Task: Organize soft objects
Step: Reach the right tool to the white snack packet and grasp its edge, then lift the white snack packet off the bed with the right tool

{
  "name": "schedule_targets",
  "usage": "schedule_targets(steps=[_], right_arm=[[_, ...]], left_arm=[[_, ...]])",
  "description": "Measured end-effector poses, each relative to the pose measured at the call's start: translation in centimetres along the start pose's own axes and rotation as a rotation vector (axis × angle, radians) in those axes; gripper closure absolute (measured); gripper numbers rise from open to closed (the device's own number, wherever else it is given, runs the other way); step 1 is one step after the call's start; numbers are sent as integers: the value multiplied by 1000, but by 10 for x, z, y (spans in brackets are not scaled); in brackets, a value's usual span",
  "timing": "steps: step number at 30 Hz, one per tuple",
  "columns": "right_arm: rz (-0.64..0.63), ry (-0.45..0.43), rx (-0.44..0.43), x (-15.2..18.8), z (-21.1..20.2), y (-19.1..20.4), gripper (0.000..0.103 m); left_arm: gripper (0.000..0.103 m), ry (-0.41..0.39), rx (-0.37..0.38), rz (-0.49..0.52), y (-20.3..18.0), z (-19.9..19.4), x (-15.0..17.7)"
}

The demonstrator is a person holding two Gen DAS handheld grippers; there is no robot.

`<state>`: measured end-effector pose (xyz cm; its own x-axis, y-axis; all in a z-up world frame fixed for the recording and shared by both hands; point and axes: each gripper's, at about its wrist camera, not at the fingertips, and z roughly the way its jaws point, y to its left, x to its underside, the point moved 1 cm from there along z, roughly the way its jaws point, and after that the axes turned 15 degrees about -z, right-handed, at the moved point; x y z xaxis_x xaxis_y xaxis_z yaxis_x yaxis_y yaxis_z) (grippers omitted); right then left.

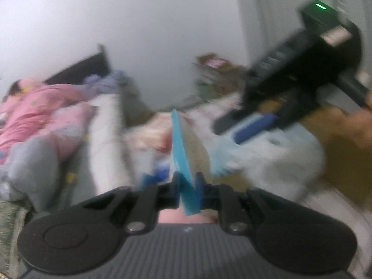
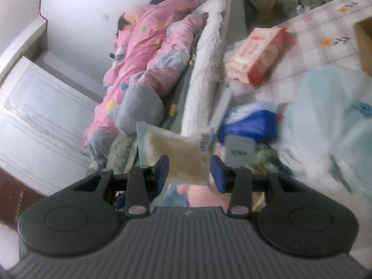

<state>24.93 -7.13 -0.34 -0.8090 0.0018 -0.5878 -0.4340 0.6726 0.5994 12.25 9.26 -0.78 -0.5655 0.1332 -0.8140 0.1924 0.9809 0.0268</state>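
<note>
Bedding (image 2: 153,53) heaps beside a checked sheet (image 2: 325,37); left gripper (image 1: 187,181) pinches a blue packet (image 1: 183,153), right gripper (image 2: 189,172) seemingly grips nothing.

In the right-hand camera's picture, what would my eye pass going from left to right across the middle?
White cabinet door → pink padded jacket → white fluffy blanket edge → red and pink tissue pack → pale blue fleecy cloth.
</note>
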Motion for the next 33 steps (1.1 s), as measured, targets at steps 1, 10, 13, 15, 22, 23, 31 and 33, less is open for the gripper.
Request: schedule_targets(steps=[1, 10, 13, 15, 22, 23, 31, 33], right_arm=[[-6, 15, 11, 7, -3, -1, 63], [13, 101, 79, 70, -14, -22, 63], [45, 99, 63, 82, -21, -27, 63], [61, 86, 56, 88, -27, -29, 62], [32, 96, 63, 91, -34, -21, 61], [24, 105, 64, 92, -32, -19, 60], [-156, 103, 43, 79, -27, 17, 60], [-195, 112, 30, 75, -17, 23, 61]], left_arm=[[89, 24, 17, 8, -7, 0, 9], [86, 106, 56, 60, -42, 1, 63], [86, 133, 97, 58, -47, -3, 74], [86, 163, 135, 52, -48, -4, 80], [68, 258, 239, 41, -58, -9, 102], [68, 267, 239, 39, -58, -10, 105], [68, 342, 231, -138, -28, -4, 109], [67, 354, 236, -197, -20, 0, 108]])
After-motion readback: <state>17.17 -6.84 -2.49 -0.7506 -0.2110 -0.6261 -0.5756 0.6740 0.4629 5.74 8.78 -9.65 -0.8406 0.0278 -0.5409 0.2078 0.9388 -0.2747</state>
